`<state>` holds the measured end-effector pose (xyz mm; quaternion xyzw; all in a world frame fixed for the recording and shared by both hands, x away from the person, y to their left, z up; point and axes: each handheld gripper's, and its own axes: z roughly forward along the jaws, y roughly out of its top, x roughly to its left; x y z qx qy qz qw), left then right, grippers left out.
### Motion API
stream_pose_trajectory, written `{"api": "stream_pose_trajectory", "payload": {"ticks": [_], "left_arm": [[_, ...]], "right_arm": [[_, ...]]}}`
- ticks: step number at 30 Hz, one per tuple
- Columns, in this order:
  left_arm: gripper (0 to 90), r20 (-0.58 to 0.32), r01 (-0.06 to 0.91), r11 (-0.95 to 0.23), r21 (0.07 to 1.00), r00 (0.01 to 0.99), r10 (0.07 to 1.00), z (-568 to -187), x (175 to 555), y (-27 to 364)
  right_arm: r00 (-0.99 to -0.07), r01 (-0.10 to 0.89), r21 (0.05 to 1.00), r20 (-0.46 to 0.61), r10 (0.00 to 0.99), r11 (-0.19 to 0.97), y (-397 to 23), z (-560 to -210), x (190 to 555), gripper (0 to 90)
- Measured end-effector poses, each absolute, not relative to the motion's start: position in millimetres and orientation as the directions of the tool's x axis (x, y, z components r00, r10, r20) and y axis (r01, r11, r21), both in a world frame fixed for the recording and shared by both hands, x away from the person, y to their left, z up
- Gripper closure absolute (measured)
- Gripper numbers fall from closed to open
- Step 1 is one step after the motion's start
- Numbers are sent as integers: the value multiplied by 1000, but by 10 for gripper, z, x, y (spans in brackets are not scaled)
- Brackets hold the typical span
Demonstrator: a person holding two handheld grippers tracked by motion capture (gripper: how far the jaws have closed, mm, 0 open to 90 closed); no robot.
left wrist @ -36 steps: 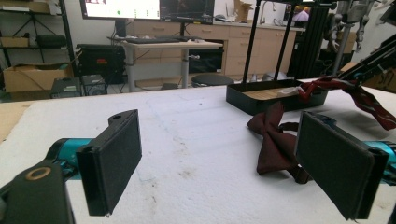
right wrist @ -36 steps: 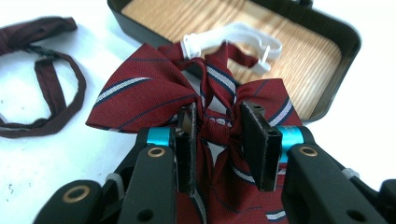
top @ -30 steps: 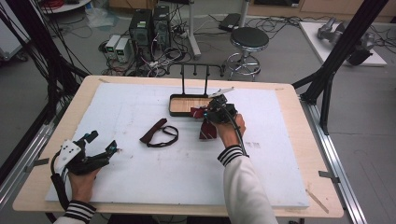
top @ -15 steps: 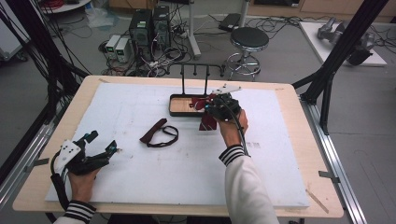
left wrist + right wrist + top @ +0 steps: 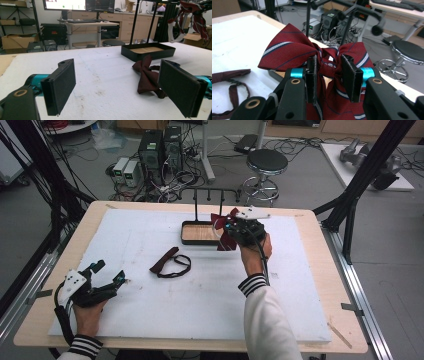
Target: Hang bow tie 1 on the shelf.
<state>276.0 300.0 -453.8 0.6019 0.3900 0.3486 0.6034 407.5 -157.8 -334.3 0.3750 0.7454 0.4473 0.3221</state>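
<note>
A red striped bow tie [image 5: 294,53] hangs in the air over the black wooden-floored tray [image 5: 190,239], pinched at its knot by my right gripper [image 5: 328,72], which is shut on it; from above the same bow tie [image 5: 223,227] shows beside the rack's post. A dark maroon bow tie [image 5: 164,261] with its strap lies flat on the white mat, mid-table. That maroon bow tie [image 5: 146,75] sits just ahead of my left gripper [image 5: 125,87], whose jaws stand wide open with nothing between them. From above, the left gripper [image 5: 107,275] rests at the near left of the mat.
A black rack with hooks [image 5: 209,195] rises from the tray's far side. The white mat [image 5: 210,300] covers a wooden table [image 5: 320,240]. A stool [image 5: 266,162] and computer boxes [image 5: 160,147] stand on the floor beyond.
My right gripper has lifted the striped bow tie off the mat and carried it up and toward the rack over the tray. The left gripper has stayed put.
</note>
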Motion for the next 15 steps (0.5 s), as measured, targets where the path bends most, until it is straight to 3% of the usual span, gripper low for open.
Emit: {"api": "stream_pose_trajectory", "payload": {"ticks": [15], "left_arm": [[152,-52,51,33,998,452,891,-4537,2761,2998]], "right_arm": [[-458,203,945,-139,878,255,-1773,-3168,4058,676]]}}
